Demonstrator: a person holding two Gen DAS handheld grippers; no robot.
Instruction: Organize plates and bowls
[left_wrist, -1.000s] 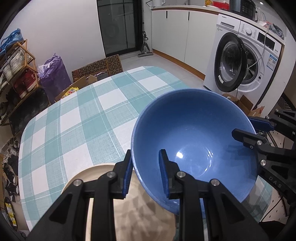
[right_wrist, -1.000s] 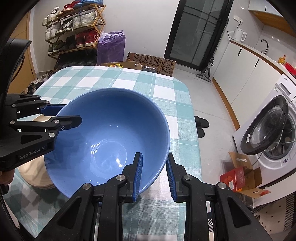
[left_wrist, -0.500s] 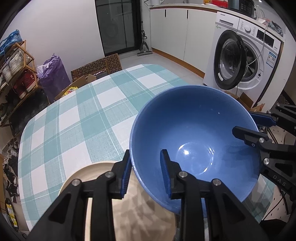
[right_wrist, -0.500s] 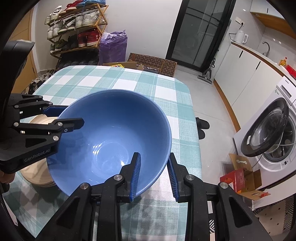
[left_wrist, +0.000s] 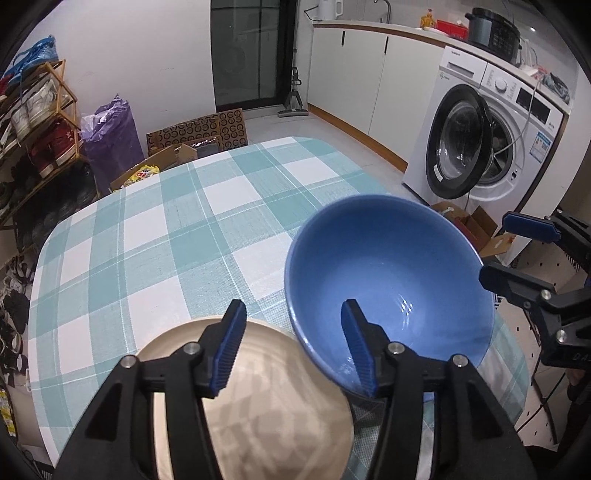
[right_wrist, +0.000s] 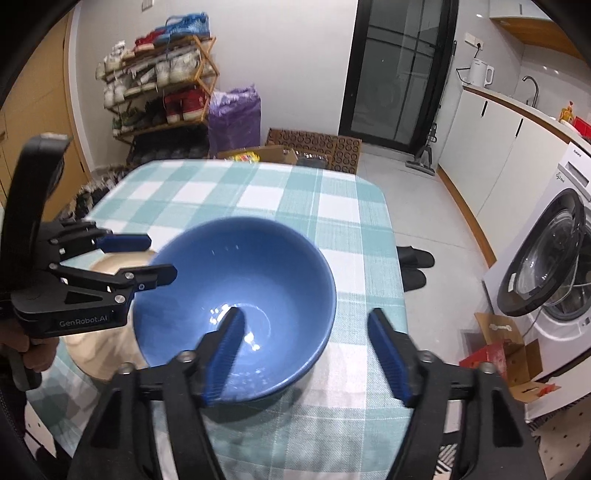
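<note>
A blue bowl (left_wrist: 388, 280) (right_wrist: 236, 273) rests upright on the checked tablecloth (left_wrist: 166, 240), near the table's right edge. Its left rim overlaps a beige plate (left_wrist: 258, 398) (right_wrist: 107, 266). My left gripper (left_wrist: 291, 314) (right_wrist: 157, 256) straddles the bowl's rim on the plate side, jaws opening, and its pads are clear of the rim. My right gripper (right_wrist: 306, 317) (left_wrist: 506, 251) straddles the opposite rim. Its jaws are opening wide, with one finger over the inside and the other well outside. Neither gripper presses on the bowl.
A washing machine (left_wrist: 480, 147) with its door open stands right of the table, with cardboard boxes (right_wrist: 509, 343) on the floor beside it. Slippers (right_wrist: 413, 266) lie by the table's right edge. A shoe rack (right_wrist: 159, 96), a purple bag and more boxes stand behind the table.
Both grippers were shut on the bowl's rim and have spread their jaws and let go. The bowl has sunk onto the table beside the plate. My right gripper has risen slightly.
</note>
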